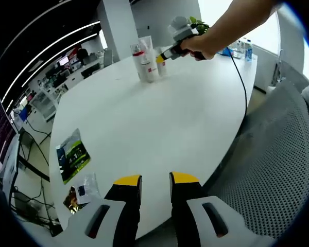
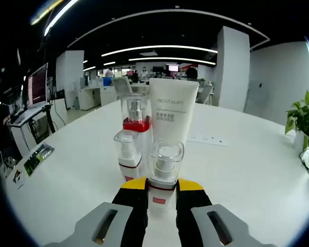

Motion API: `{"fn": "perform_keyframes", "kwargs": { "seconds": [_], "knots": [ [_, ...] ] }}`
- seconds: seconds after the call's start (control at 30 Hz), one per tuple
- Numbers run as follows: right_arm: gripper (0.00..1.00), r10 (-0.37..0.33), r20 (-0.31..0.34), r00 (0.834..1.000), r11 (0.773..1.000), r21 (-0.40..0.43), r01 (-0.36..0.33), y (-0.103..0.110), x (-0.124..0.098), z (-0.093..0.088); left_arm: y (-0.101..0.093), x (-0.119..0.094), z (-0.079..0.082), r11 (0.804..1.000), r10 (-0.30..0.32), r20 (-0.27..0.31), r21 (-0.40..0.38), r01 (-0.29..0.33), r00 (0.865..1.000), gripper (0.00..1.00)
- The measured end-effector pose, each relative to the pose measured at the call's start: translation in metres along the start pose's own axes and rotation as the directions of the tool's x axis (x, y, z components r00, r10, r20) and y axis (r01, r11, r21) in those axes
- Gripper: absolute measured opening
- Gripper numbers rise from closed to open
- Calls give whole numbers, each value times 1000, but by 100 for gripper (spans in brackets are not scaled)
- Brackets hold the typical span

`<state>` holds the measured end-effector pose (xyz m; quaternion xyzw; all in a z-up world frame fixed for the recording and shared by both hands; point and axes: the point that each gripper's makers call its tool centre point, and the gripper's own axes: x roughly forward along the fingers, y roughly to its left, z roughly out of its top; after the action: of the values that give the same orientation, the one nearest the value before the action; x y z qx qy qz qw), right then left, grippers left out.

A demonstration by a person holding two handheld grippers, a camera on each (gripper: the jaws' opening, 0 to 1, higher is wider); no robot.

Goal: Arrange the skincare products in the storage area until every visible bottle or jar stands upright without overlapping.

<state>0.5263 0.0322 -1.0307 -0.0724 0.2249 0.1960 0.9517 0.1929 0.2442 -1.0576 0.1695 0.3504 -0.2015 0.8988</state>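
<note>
My right gripper closes its jaws around a small clear-capped bottle standing upright (touching its neighbours) before the white tube; my left gripper hovers slightly parted, holding nothing, over the table.

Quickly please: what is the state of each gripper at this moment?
Left gripper: open, holding nothing, above the white round table.
Right gripper: jaws close around a small clear-capped pump bottle with a red band; a firm grip cannot be told.
</note>
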Motion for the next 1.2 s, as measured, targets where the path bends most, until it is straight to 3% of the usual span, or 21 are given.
{"fn": "perform_keyframes", "kwargs": {
  "seconds": [0.63,1.2],
  "knots": [
    [12,-46,25,999,996,-74,48,2,21,1,1,1,-5,1000,-2,-18,-4,2,1000,16],
    [13,-54,32,998,998,-42,56,1,27,4,0,2,-7,1000,-5,-30,0,5,1000,16]
  ]
}}
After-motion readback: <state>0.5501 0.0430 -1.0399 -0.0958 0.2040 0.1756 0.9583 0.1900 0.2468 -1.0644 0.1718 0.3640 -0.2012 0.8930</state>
